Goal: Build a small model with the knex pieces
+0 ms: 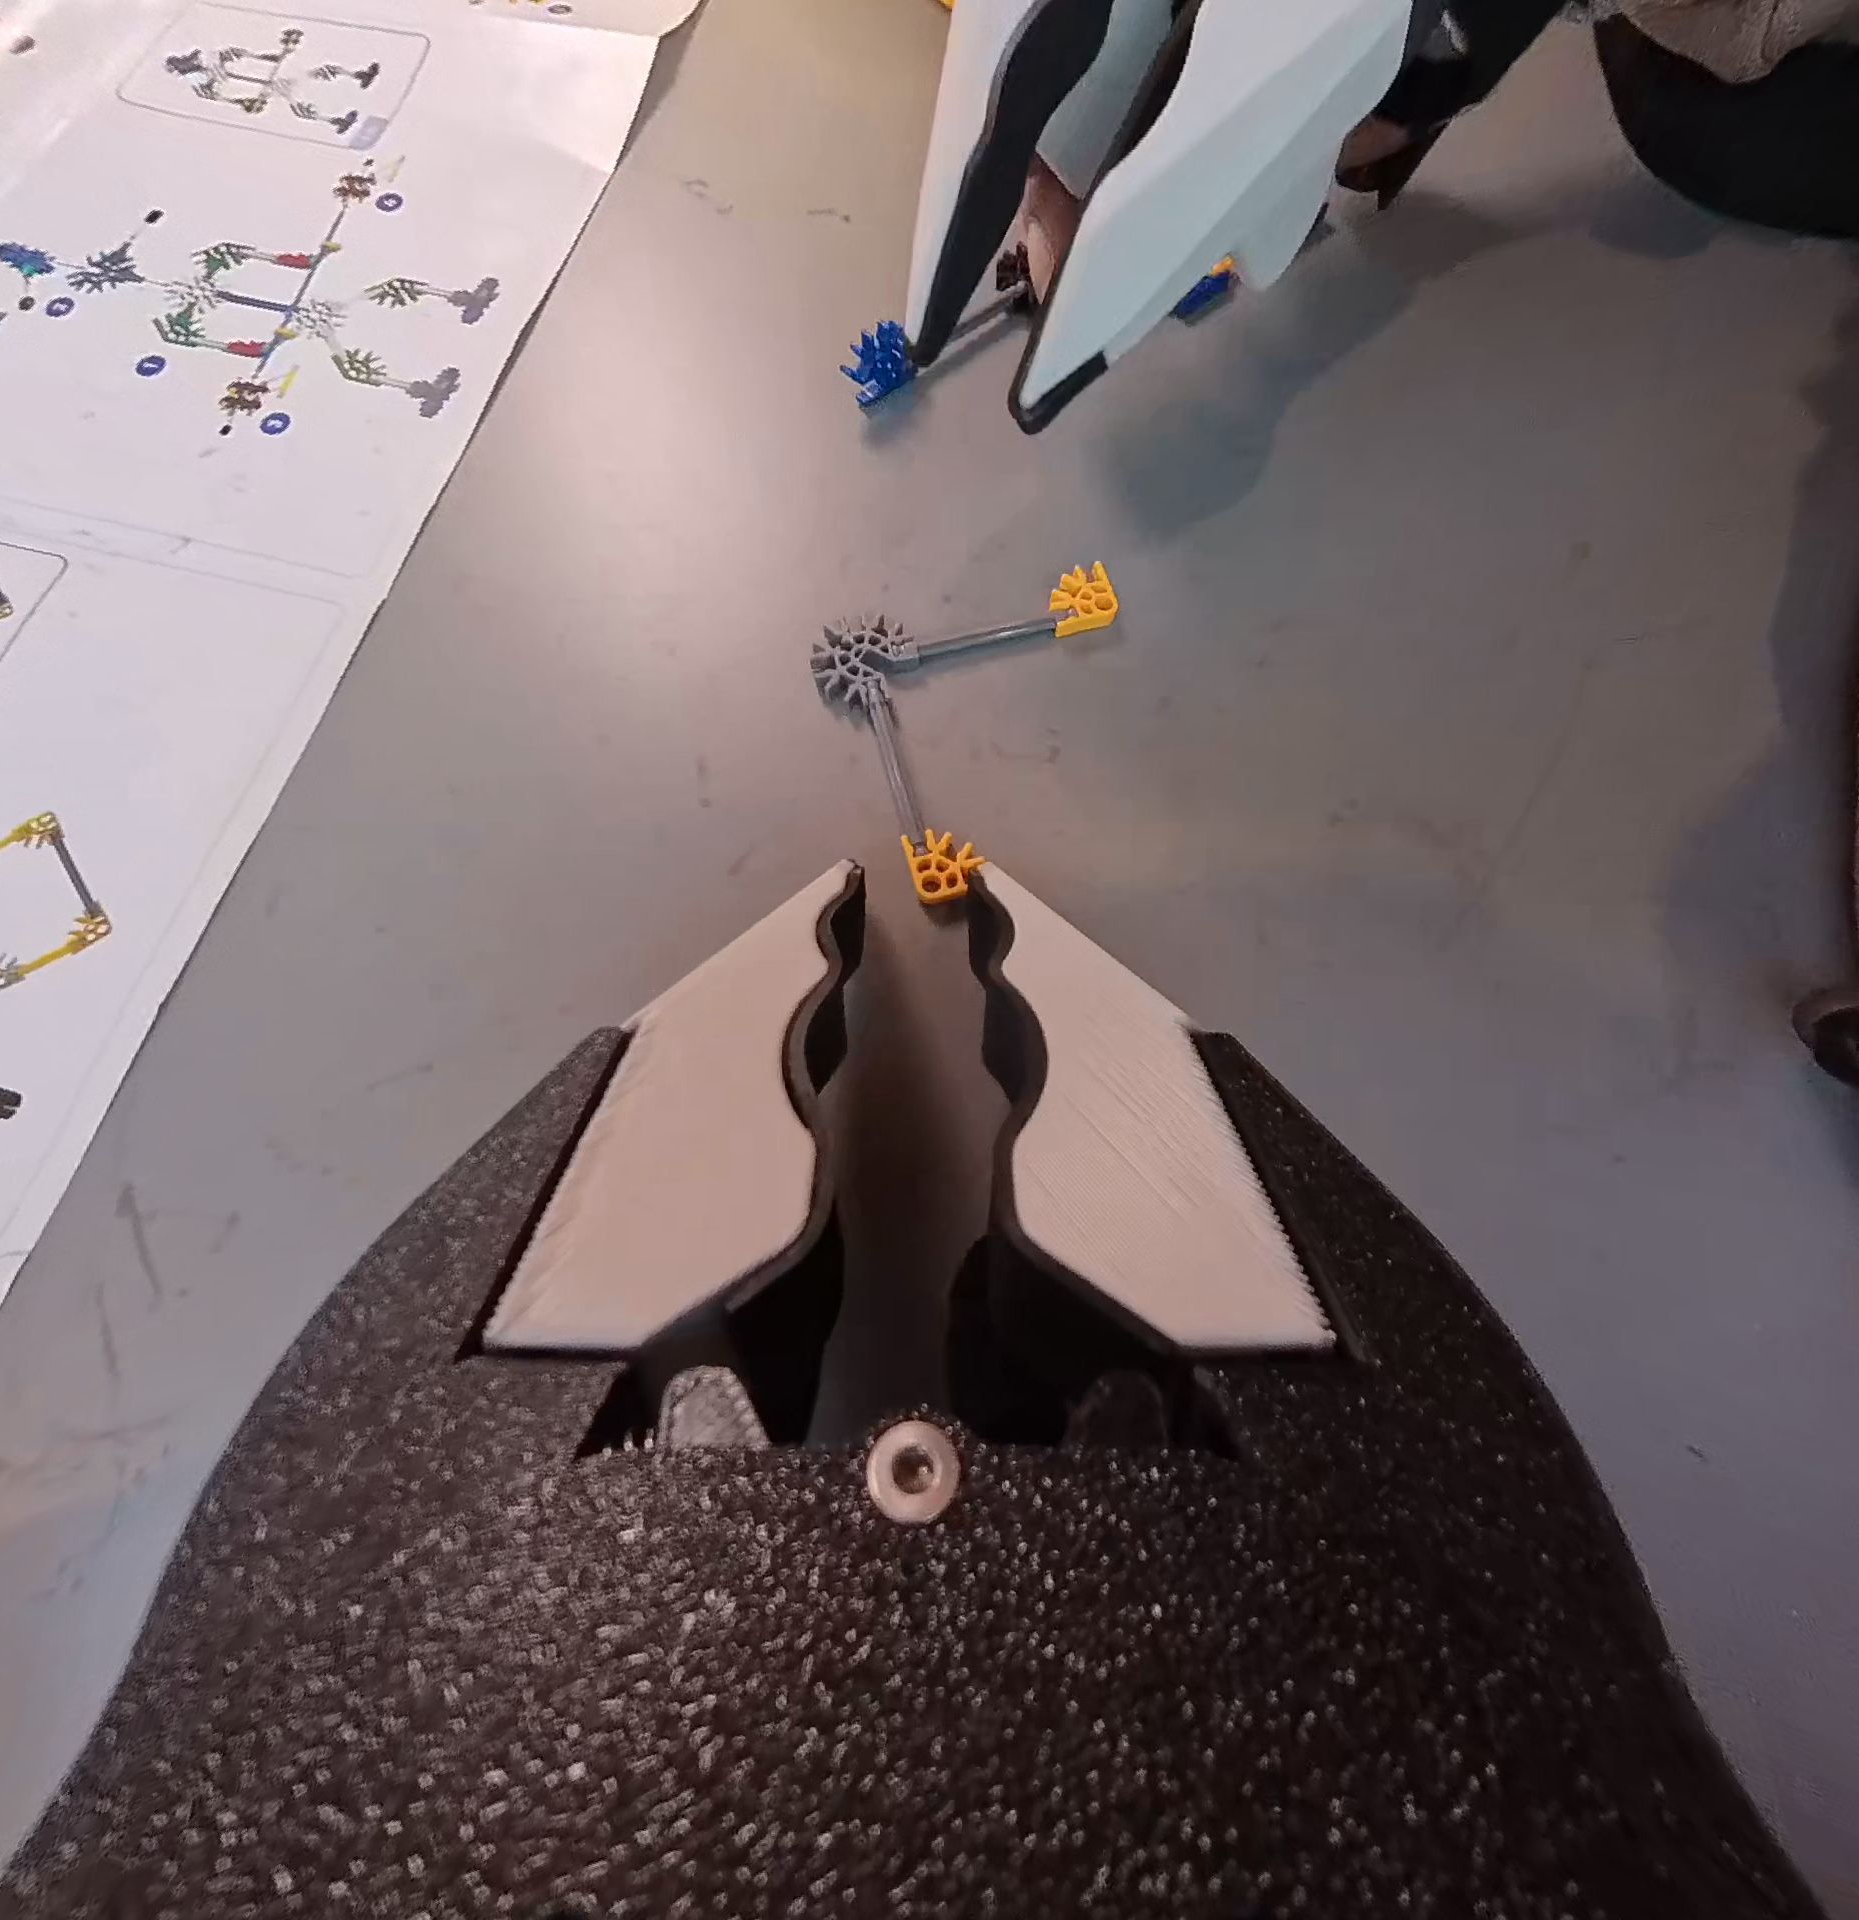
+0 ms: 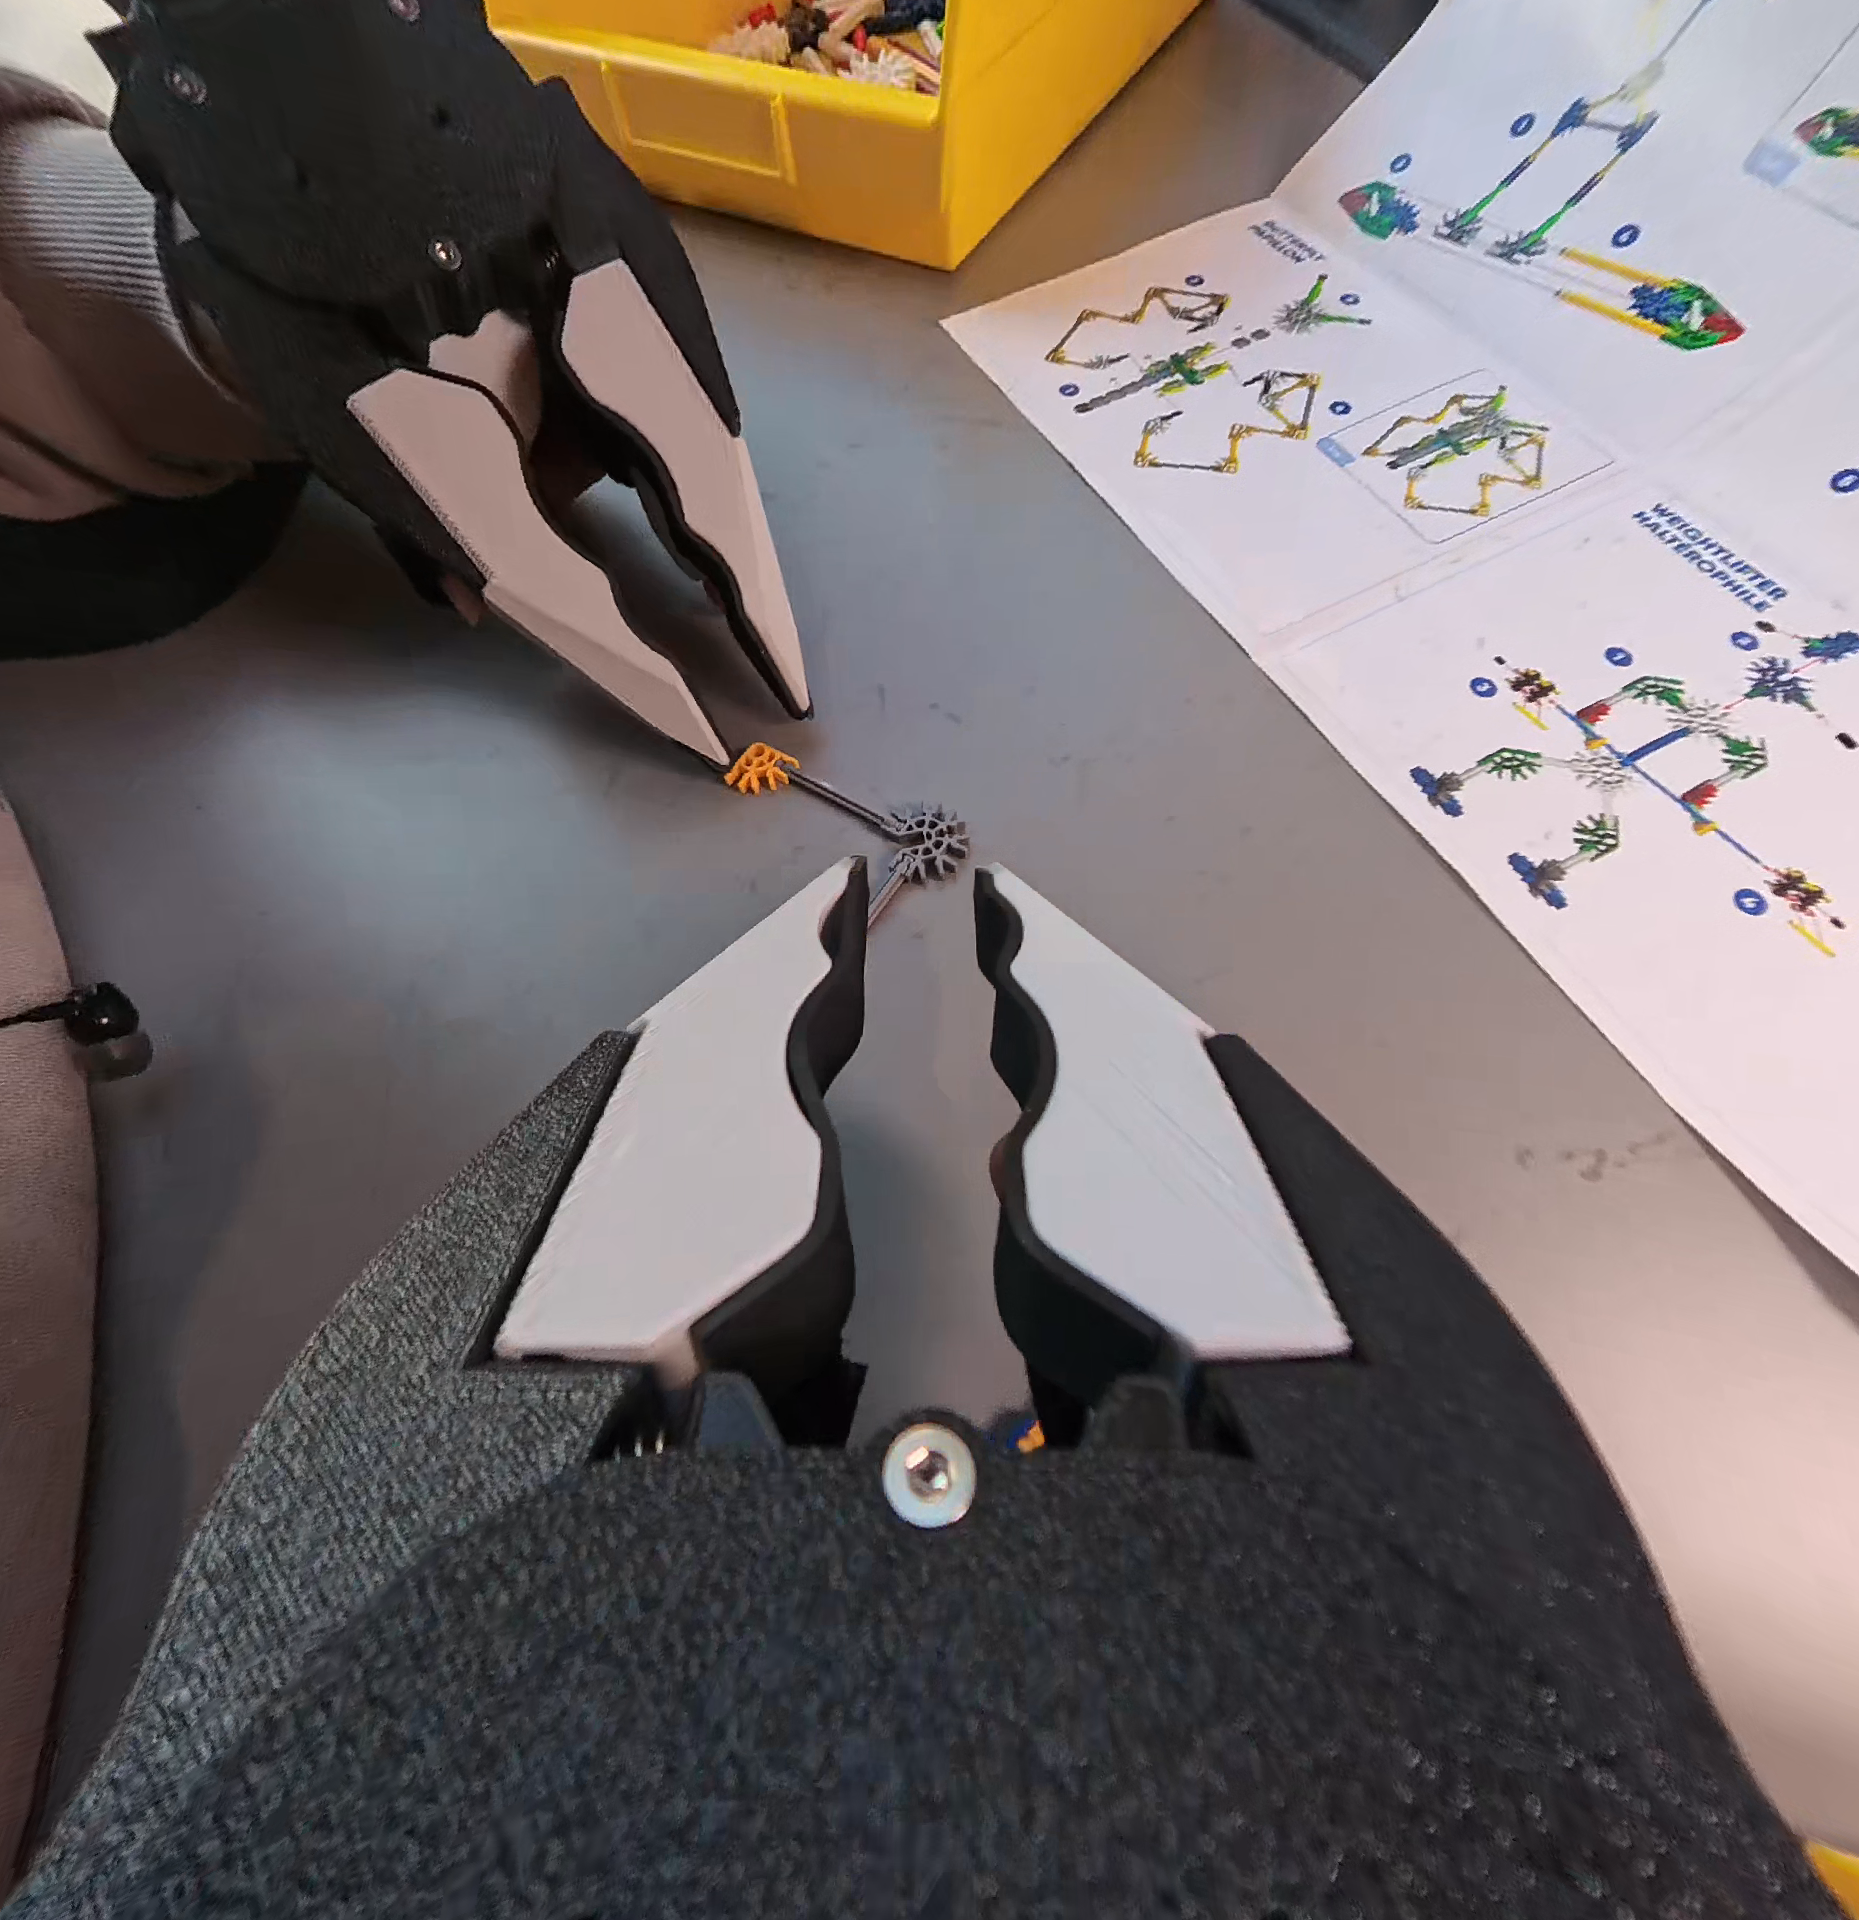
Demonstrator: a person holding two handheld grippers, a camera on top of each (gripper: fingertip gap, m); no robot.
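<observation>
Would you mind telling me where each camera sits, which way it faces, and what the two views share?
Left wrist view: on the left gripper, looking along its open jaws at the grey-and-yellow connector piece; the right gripper shows beyond.
Right wrist view: on the right gripper, facing back at that piece; the left gripper and a sleeve show.
Shared: the piece, instruction sheet, grey table.

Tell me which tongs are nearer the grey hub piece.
Right. The right tongs are open with their tips just short of the grey hub. The left tongs are open a rod's length away, one tip against the yellow connector.
</observation>
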